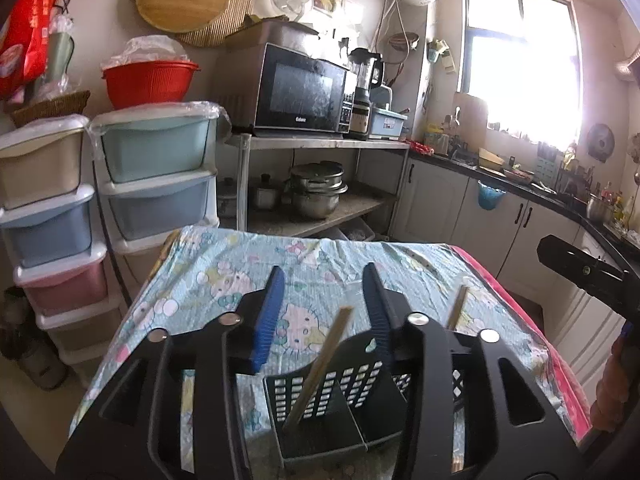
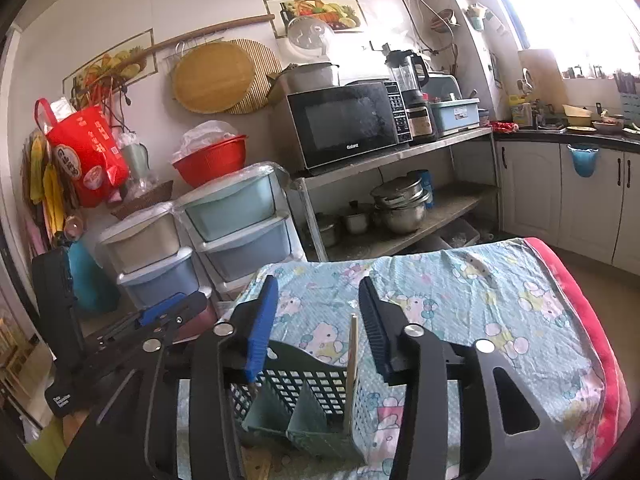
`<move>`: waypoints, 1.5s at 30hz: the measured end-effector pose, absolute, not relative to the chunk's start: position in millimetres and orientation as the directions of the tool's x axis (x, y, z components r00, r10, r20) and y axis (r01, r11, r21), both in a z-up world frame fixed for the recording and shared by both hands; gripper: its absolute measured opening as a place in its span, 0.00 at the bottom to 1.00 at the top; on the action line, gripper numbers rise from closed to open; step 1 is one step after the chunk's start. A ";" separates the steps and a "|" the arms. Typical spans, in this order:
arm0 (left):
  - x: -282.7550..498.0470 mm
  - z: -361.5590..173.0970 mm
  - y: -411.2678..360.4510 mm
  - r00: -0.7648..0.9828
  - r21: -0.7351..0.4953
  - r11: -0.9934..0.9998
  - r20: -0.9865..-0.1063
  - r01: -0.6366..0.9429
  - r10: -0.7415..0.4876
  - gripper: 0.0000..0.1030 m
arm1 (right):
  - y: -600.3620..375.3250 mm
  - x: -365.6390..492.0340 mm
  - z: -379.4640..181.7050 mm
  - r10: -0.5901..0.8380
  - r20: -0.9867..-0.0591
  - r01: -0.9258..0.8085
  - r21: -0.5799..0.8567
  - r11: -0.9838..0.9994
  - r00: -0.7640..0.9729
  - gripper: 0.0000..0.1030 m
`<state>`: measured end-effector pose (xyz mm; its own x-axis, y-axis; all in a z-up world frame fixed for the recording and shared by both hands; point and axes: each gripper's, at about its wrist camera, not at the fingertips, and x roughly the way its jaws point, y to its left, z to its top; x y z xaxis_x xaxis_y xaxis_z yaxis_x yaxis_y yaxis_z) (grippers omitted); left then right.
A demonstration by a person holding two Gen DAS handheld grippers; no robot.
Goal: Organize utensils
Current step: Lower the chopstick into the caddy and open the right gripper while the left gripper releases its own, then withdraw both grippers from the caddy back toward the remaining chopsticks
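A dark green perforated utensil holder (image 1: 340, 396) with compartments stands on the cartoon-print cloth, right below both grippers. A pale wooden chopstick (image 1: 330, 348) leans in its left compartment, between the blue pads of my left gripper (image 1: 324, 312), which is open and not touching it. A second chopstick (image 1: 458, 308) sticks up further right. In the right wrist view the holder (image 2: 304, 392) carries an upright chopstick (image 2: 352, 354) inside the open right gripper (image 2: 316, 320), close to the right pad (image 2: 374, 324) with a gap. The left gripper's blue finger (image 2: 168, 308) shows at the left.
The light blue cloth (image 1: 224, 280) covers a small table with a red edge (image 2: 592, 320). Stacked plastic drawers (image 1: 156, 152) stand to the left. Behind the table, a metal shelf holds a microwave (image 1: 300, 92) and pots (image 1: 320, 188). White cabinets (image 1: 440, 196) run along the right.
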<state>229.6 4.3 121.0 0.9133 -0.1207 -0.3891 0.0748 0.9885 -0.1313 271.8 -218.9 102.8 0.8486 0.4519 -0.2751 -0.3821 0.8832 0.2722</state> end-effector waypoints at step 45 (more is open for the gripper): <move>153.2 81.7 4.5 0.880 -0.219 0.971 -0.437 0.094 -0.183 0.90 | -233.1 194.6 43.1 0.420 -0.403 -0.361 0.217 0.907 0.813 0.67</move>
<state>153.2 4.5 81.7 0.8805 -0.1835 -0.4372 0.0937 0.9712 -0.2189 194.6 -233.1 43.1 0.8132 0.4202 -0.4026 -0.3611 0.9069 0.2171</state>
